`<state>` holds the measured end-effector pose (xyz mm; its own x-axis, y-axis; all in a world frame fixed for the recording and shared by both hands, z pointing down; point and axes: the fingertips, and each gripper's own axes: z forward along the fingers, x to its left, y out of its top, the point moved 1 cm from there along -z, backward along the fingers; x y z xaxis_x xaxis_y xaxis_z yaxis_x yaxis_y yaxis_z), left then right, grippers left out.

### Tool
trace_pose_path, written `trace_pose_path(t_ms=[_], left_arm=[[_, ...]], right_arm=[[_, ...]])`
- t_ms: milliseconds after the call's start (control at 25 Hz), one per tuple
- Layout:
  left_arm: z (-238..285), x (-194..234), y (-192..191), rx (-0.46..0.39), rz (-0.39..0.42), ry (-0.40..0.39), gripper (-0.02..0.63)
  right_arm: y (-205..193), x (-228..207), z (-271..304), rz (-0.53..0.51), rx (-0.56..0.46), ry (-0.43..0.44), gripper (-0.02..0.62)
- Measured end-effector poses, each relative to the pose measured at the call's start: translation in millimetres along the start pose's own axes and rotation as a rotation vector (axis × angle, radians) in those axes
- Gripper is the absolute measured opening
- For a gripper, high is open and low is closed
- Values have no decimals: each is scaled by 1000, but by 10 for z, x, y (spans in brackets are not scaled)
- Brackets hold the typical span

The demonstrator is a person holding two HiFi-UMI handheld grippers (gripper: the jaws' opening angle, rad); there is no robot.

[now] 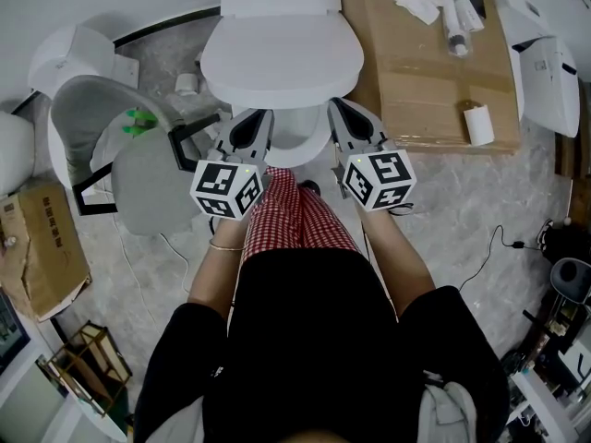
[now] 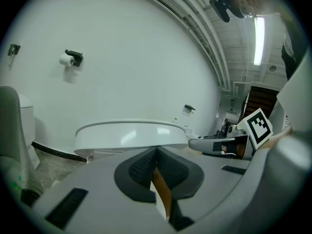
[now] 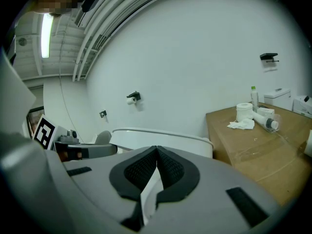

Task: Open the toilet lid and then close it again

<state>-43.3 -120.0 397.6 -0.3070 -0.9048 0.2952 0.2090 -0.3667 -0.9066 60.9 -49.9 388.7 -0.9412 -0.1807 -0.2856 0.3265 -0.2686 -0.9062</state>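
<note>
Toilet lid (image 1: 282,58): white, glossy, lying low over the bowl (image 1: 297,150). The front of the bowl rim shows past the lid's front edge. Can't tell whether the lid is fully seated or a little raised. The left gripper view shows a dark gap under its near edge.

Left gripper (image 1: 251,123): just in front of the toilet, left of its centre line, aimed at the lid's front edge. Jaws together, nothing between them. No contact with the lid that I can confirm.

Right gripper (image 1: 343,116): just in front of the toilet, right of centre, level with the left one. Jaws likewise closed and empty.

Cardboard-covered worktop (image 1: 416,72): right of the toilet, carrying paper rolls and small bottles. It sits close to the right gripper's side.

Risks, as judged from here:
- With both pairs of jaws closed, any lift would probably come from the tips hooked under the lid's edge. The plastic is smooth and rounded, so a tip could skid off and let the lid drop onto the bowl.
- Uneven lifting, one side ahead of the other, would twist the lid on its hinge.
- Swinging it back too hard would knock it against the cistern.
- Letting go too early on the way down means a slam.
- A wide swing of the right gripper could clip the worktop.
</note>
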Motion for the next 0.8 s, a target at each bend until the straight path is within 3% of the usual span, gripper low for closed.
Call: trace_pose_path(t_ms=[800], left_arm=[[-26, -13, -245, 13, -7, 21, 5]], right_arm=[[-226, 26, -62, -32, 44, 28, 21]])
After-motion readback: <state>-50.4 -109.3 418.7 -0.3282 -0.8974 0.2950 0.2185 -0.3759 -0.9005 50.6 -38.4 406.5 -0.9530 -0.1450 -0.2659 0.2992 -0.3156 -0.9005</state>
